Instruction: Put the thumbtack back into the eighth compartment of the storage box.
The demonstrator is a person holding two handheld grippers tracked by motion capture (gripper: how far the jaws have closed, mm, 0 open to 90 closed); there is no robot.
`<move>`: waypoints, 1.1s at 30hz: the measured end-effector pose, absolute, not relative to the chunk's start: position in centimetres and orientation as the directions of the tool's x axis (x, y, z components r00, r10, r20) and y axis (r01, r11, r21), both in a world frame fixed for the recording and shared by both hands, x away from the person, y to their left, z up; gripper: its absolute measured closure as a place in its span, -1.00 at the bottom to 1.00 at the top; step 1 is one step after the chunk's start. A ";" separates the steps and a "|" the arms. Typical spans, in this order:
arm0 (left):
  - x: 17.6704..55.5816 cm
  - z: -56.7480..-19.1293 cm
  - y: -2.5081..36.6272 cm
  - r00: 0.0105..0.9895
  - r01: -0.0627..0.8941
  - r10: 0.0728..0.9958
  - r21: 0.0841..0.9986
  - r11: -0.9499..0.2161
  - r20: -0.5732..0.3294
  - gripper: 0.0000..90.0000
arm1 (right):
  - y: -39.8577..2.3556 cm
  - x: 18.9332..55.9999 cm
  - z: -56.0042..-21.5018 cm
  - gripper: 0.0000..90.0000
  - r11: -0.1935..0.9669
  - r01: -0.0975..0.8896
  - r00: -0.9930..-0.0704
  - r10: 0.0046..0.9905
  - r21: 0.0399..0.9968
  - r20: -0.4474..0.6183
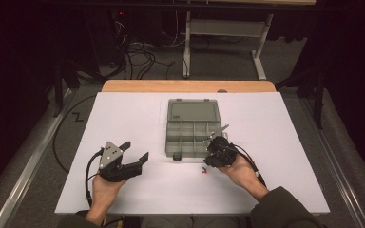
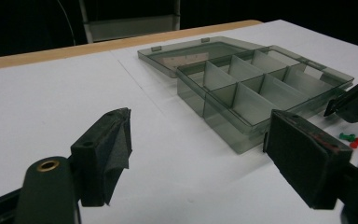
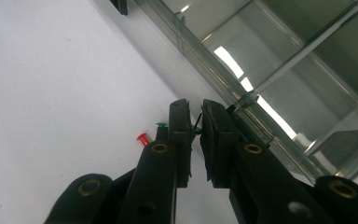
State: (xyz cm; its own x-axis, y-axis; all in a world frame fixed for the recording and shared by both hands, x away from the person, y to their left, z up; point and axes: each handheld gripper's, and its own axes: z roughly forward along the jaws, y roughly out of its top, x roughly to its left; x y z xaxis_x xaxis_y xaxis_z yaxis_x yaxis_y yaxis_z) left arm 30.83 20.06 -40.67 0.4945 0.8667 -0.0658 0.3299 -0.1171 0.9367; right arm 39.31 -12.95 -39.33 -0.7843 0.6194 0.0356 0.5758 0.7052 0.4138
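Jaws of the right gripper (image 3: 195,135) nearly shut, pinching a thin pin with a green head (image 3: 196,126) just off the organizer box's (image 1: 192,135) near edge; most of that pin is hidden between the pads. A red pushpin (image 3: 143,138) lies beside it on the white bench (image 1: 123,109). Left gripper (image 2: 200,140) rests released, jaws wide, open bench ahead; the lid's label is unreadable.

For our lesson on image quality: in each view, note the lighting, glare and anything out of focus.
High view: bright white table, dark surroundings. Left gripper view: its pads are blurred, the box sharper. Right gripper view: glare streaks on the box wall; the red pin is soft.
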 end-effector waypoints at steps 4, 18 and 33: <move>30.9 -40.7 20.1 0.489 0.331 0.870 0.936 -0.117 -0.064 -0.49 | -13.4 39.4 -38.9 0.88 0.702 0.567 -0.789 0.614 0.430 0.038; 30.8 -40.7 20.2 0.488 0.323 0.871 0.939 -0.121 -0.056 -0.49 | -14.5 40.0 -37.3 0.88 0.673 0.575 -0.773 0.633 0.466 0.039; 30.7 -40.6 20.3 0.486 0.312 0.873 0.943 -0.115 -0.054 -0.49 | -15.1 40.9 -36.5 0.88 0.638 0.594 -0.743 0.669 0.490 0.028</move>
